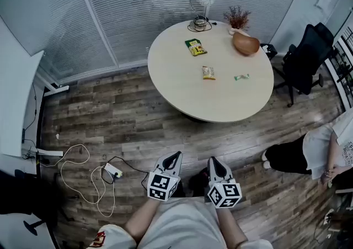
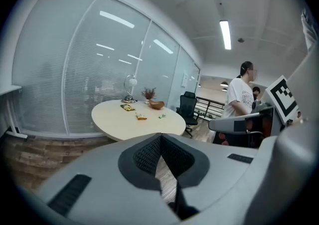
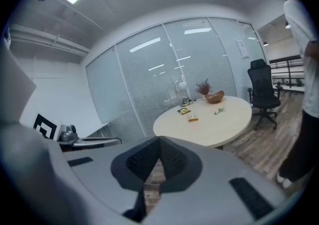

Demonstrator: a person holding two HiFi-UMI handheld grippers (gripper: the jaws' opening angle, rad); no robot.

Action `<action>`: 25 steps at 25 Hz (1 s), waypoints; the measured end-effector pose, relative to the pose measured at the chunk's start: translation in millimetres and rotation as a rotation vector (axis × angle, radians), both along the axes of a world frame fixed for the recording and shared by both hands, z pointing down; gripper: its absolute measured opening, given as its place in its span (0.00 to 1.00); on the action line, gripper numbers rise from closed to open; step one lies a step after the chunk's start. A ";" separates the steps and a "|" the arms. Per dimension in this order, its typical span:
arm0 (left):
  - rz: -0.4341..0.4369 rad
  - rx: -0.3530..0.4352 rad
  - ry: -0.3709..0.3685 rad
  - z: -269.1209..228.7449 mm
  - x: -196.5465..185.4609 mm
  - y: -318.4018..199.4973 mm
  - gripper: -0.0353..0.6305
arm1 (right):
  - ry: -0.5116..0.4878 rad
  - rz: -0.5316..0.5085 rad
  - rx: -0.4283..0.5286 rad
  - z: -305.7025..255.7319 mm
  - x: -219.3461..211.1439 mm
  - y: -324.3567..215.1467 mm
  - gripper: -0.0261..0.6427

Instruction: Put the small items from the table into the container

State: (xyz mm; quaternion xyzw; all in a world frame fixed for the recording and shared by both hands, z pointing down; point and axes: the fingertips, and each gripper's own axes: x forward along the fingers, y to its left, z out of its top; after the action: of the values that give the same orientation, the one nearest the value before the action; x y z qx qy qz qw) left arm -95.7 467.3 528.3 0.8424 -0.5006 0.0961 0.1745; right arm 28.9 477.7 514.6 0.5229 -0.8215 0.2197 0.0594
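On the round beige table [image 1: 220, 104] lie a green-and-yellow packet [image 1: 195, 47], a small yellow packet [image 1: 208, 73] and a small green-white sweet [image 1: 241, 77]. A brown wooden bowl [image 1: 246, 43] stands at the table's far right. Both grippers are low in the head view, well short of the table, over the wood floor. My left gripper [image 1: 175, 156] is shut and empty; its jaws meet at the tip in its own view [image 2: 160, 138]. My right gripper [image 1: 213, 160] is likewise shut on nothing [image 3: 159, 141]. Both gripper views show the table and bowl [image 3: 215, 97] far ahead.
A small lamp [image 1: 201, 8] and a dried plant [image 1: 237, 19] stand at the table's far edge. A black office chair [image 1: 306, 57] is to its right, and a person [image 1: 325, 148] in white sits at the right edge. Cables and a power strip [image 1: 113, 170] lie on the floor to the left.
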 end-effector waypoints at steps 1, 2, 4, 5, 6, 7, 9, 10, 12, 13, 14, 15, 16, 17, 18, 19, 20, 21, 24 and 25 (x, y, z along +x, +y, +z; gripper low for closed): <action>0.001 0.000 -0.001 -0.4 0.6 -2.5 0.04 | -0.001 0.004 -0.001 0.2 1.8 -1.4 0.06; 0.002 0.000 -0.001 -0.6 1.9 -6.4 0.04 | -0.001 0.008 -0.004 0.8 4.2 -3.7 0.06; 0.006 0.000 0.000 -1.2 5.1 -19.3 0.04 | -0.005 0.017 -0.006 2.4 9.5 -13.0 0.06; 0.008 -0.001 -0.001 -1.7 5.9 -27.2 0.04 | -0.010 0.019 -0.006 3.4 11.2 -19.9 0.06; 0.010 -0.003 -0.003 -2.4 6.4 -35.6 0.04 | -0.016 0.022 -0.006 4.5 12.6 -28.0 0.06; 0.012 -0.003 -0.006 -3.4 7.0 -44.6 0.04 | -0.021 0.026 -0.007 5.6 14.2 -37.6 0.06; 0.020 -0.001 -0.012 -5.9 10.8 -65.5 0.04 | -0.027 0.040 -0.011 7.1 20.5 -60.7 0.06; 0.024 0.001 -0.014 -7.2 14.2 -77.8 0.04 | -0.029 0.049 -0.011 7.5 25.7 -74.5 0.06; 0.029 0.006 -0.021 -10.1 22.4 -107.9 0.04 | -0.036 0.065 -0.007 7.5 38.7 -108.9 0.06; 0.029 0.007 -0.025 -11.6 26.7 -125.4 0.04 | -0.039 0.071 -0.002 6.9 45.8 -129.4 0.06; 0.026 0.007 -0.029 -13.3 30.9 -143.6 0.04 | -0.040 0.074 0.001 6.1 53.1 -150.9 0.06; 0.022 0.006 -0.032 -15.0 34.8 -161.6 0.04 | -0.035 0.074 0.003 5.9 60.3 -172.7 0.06; 0.016 0.004 -0.033 -16.4 38.2 -179.1 0.04 | -0.024 0.074 0.003 6.7 67.4 -194.3 0.06; 0.009 0.002 -0.034 -17.3 41.2 -195.7 0.04 | -0.008 0.074 -0.001 9.1 74.8 -215.4 0.06; 0.000 -0.002 -0.035 -17.7 44.2 -211.7 0.04 | 0.011 0.077 -0.009 13.1 83.2 -236.0 0.06; -0.010 -0.006 -0.035 -17.9 47.3 -227.6 0.04 | 0.030 0.082 -0.021 18.4 92.6 -256.4 0.06; -0.022 -0.012 -0.035 -18.3 50.5 -243.5 0.04 | 0.047 0.086 -0.034 24.4 102.7 -276.9 0.06; -0.035 -0.018 -0.035 -19.1 53.4 -259.3 0.04 | 0.062 0.090 -0.047 30.4 112.9 -297.3 0.06; -0.077 -0.031 -0.042 -23.5 58.9 -300.2 0.04 | 0.108 0.099 -0.079 49.5 141.9 -354.6 0.07; -0.091 -0.036 -0.045 -25.0 59.8 -310.7 0.04 | 0.122 0.105 -0.091 57.1 151.6 -371.6 0.07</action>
State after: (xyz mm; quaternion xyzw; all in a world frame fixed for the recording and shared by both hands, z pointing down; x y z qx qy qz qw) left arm -36.0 156.6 503.3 0.8131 -0.5406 0.1160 0.1823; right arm 180.5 106.0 571.7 0.5743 -0.7771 0.2272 0.1214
